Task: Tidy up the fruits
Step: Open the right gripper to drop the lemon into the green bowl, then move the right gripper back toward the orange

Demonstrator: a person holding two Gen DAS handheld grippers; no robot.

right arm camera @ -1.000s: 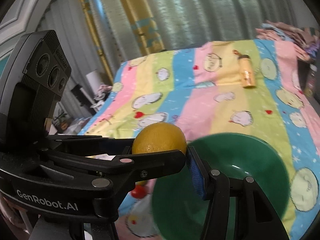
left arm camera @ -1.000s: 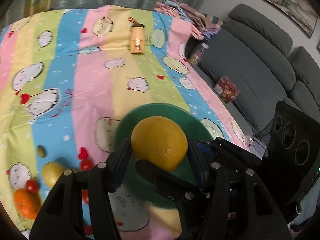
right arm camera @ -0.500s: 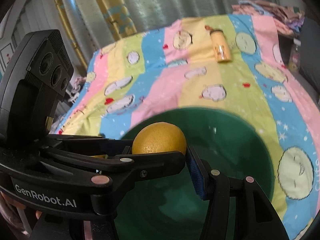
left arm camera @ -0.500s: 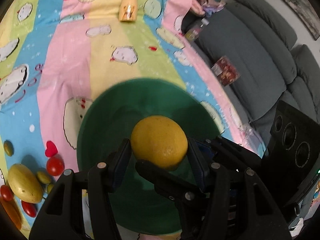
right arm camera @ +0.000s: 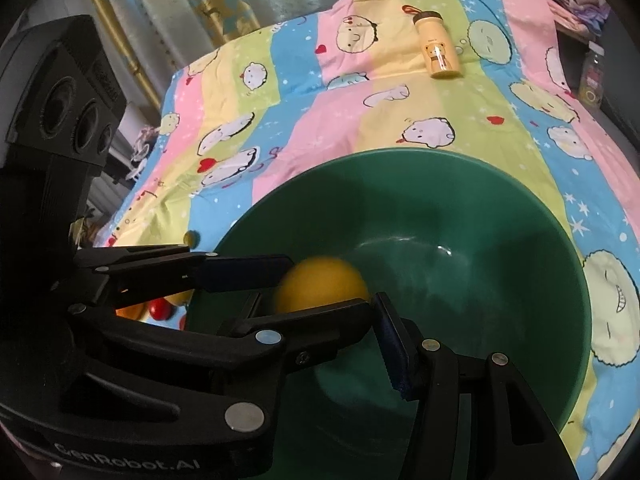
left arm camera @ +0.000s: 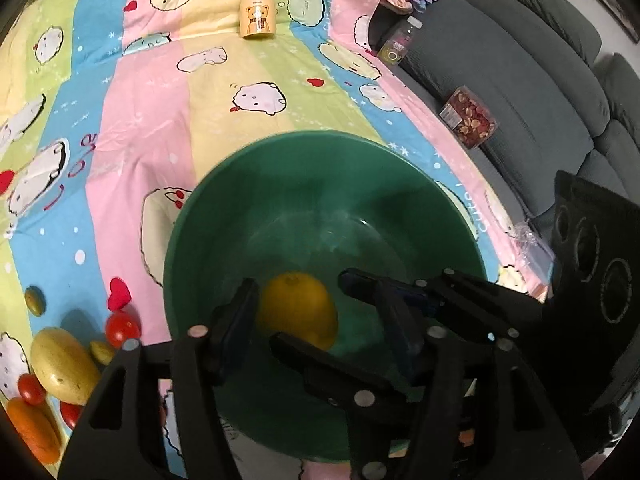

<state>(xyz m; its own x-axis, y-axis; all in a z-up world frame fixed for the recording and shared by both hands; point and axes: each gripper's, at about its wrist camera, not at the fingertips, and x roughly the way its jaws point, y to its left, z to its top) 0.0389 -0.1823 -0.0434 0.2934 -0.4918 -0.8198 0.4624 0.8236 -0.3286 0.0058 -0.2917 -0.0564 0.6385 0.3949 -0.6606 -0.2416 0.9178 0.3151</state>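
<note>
Two claws over green bowl (left arm camera: 192,216), both pointing down into it. Left claw (left arm camera: 316,304) spread, jaws just been opening; orange (left arm camera: 298,310) between them but loose, no pad pressing, blurred, low inside bowl. Right claw (right arm camera: 332,304) half open, nothing pinched; its fingers crossing left claw's in both views. Bowl on striped cartoon cloth (left arm camera: 132,128). Left of bowl: tomatoes (left arm camera: 122,326), yellow fruit (left arm camera: 60,366), another orange (left arm camera: 30,428). Far side of cloth: small yellow bottle (left arm camera: 258,4). Grey sofa (left arm camera: 520,60) at right.
</note>
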